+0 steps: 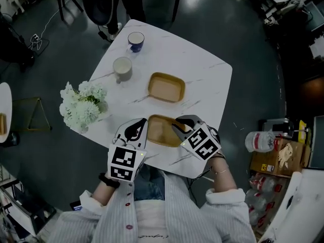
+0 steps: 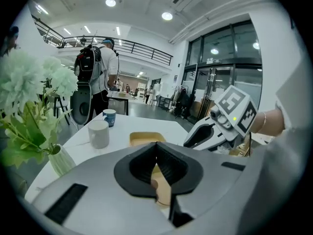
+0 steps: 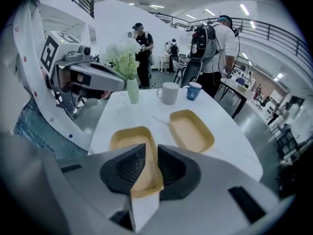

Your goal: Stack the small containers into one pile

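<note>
Right gripper view shows the near container (image 3: 126, 140), a shallow tan tray, with its closest side wall caught between the pads of the right tongs (image 3: 150, 151). They are clenched on that wall, one pad inside the tray and one outside. The tray appears to rest flat on the counter (image 1: 202, 70) at the edge closest to the person. The far container (image 3: 190, 130), a matching tan tray, lies beyond the near container and slightly to its right, apart from it with bare counter between, and it is empty. The step in hand looks like the pick-up: the grip is made but the lift is not. The next move would call for raising the near container level, carrying it over the far one, matching the two long sides and lowering it so the trays nest. A one-sided grip on a thin wall could let the tray tilt, so a slow lift seems wise. The left tongs (image 2: 156, 146) sit just left of the near container. Their tips are together with nothing visibly pinched, and they seem raised off the counter. Further beyond the near container, to its left, stand a white mug (image 1: 122, 69) and a blue cup (image 1: 135, 41). A vase of pale flowers (image 1: 82, 103) stands well to the left.
</note>
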`<state>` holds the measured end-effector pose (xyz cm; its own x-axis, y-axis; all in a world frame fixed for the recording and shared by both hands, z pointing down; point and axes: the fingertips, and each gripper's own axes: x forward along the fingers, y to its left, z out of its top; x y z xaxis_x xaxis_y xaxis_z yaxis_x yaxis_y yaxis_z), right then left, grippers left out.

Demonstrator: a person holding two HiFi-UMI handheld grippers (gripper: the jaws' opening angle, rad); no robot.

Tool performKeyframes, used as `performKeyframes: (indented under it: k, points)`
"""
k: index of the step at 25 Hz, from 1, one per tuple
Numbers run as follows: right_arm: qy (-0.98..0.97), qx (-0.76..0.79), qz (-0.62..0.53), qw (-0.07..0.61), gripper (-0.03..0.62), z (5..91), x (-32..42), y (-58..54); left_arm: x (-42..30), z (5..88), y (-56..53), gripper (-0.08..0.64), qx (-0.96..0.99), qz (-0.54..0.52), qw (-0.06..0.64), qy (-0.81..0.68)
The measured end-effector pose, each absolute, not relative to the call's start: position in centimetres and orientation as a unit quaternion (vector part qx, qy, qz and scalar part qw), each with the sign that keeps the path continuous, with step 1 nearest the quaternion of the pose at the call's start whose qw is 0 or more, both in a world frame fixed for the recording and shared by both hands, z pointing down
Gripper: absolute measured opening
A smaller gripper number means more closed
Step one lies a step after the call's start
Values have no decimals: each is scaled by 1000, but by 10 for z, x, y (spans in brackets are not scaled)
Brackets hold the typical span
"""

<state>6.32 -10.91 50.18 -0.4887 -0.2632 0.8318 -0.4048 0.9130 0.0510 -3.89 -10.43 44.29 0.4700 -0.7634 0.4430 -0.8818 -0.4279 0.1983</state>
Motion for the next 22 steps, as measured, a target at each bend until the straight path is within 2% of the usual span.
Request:
performKeyframes:
  k: [10,22]
  points:
    - [-856,165,36,489,83,512,78,-172,-35,456,-119,17,802,160,224,-530]
    - [-858,114,31,499,83,560,52,-205,-49,483,-118,17,768,178,257,-559]
